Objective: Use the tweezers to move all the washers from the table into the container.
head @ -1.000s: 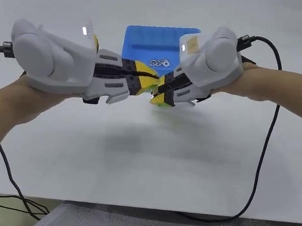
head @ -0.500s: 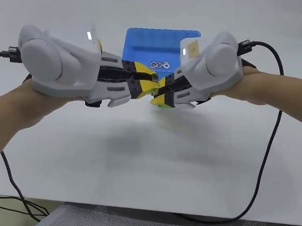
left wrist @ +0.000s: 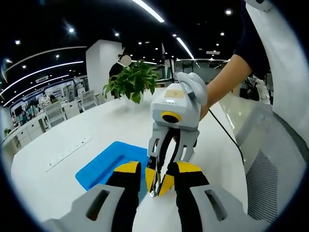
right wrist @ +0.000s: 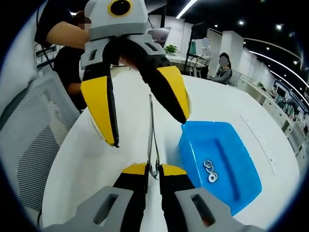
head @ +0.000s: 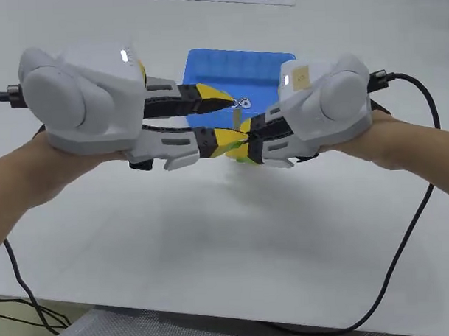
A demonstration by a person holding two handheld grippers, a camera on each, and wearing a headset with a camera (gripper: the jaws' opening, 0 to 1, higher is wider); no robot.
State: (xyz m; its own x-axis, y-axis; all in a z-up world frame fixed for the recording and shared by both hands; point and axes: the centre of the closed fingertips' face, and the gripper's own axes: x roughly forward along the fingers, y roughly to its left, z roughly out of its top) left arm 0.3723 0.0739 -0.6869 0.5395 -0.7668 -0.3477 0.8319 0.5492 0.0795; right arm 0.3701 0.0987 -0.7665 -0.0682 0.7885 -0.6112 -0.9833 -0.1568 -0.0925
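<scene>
Two handheld tongs meet tip to tip above a white table (head: 212, 235), just in front of a blue container (right wrist: 231, 145). Each is held in a person's hand, the left hand (head: 32, 160) and the right hand (head: 400, 136).

Right tongs (right wrist: 153, 169) are clamped together on the base of slim metal tweezers (right wrist: 151, 140), which point straight ahead toward the other tool.

Left tongs (left wrist: 159, 165) are spread wide apart and grip nothing. Their yellow-tipped jaws sit on either side of the tweezers. Whether either jaw touches the tweezers cannot be told.

A small cluster of metal washers (right wrist: 211, 171) lies on the floor of the container, near its middle. In the head view the cluster sits just behind the upper jaw of the left tongs.

A black cable (head: 404, 228) loops from the right tongs down across the table, on the side of the tongs away from the container.
</scene>
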